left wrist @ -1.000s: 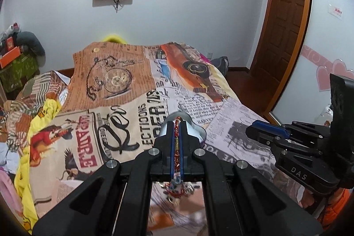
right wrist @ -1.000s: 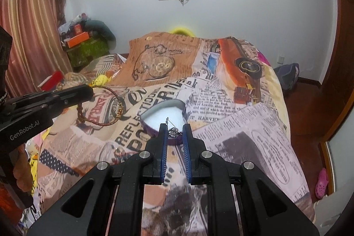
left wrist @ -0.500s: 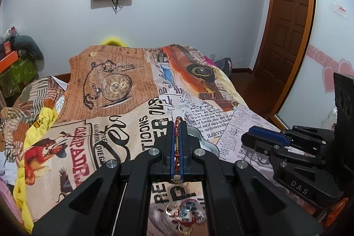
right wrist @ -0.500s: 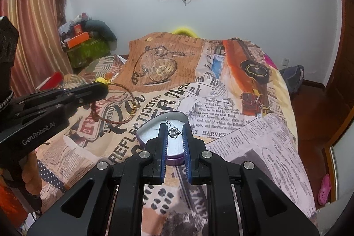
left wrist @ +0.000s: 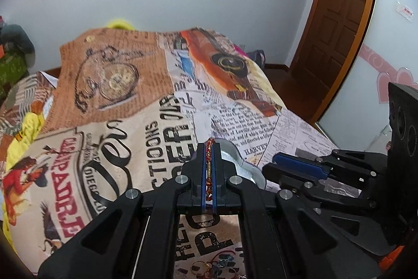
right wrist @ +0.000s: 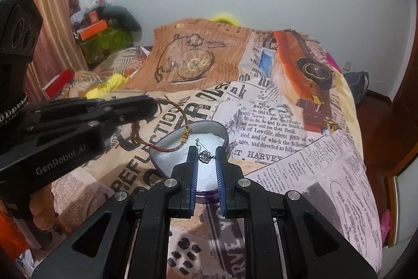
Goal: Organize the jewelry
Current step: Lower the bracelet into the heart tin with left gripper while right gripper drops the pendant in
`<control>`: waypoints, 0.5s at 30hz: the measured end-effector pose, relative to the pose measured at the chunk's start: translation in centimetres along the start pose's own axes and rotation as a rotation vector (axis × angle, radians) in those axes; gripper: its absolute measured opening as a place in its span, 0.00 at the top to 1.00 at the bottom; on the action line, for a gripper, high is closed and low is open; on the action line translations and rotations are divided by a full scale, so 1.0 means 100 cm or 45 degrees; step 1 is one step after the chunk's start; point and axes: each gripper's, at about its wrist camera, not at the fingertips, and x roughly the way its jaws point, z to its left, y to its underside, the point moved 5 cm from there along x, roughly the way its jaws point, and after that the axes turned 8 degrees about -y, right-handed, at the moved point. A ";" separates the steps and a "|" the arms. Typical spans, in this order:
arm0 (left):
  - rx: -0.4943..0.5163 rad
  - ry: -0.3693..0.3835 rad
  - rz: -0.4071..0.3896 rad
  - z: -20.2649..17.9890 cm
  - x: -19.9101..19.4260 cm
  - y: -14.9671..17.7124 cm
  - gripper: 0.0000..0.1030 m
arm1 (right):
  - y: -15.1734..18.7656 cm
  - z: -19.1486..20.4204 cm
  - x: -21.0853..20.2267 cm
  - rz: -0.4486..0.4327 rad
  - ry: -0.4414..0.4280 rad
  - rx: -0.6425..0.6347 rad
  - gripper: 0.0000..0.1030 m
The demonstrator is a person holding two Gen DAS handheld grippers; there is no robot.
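Box: my heart-shaped box, white-lined with a purple rim, lies open on the bed; a second ago it sat further ahead, now it is right under both claws.
Bracelet: thin woven red-gold bracelet, pinched tight in my left claw, hanging at 10 o'clock over the box rim.
Charm: small silver charm, clamped in my right claw at 6 o'clock, above the lining.
Meaning: both drops look near.
Leftovers: loose rings wait on the bed.
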 end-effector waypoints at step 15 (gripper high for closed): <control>-0.019 0.022 0.159 0.009 0.032 0.017 0.98 | 0.009 -0.005 0.034 0.150 -0.056 -0.002 0.88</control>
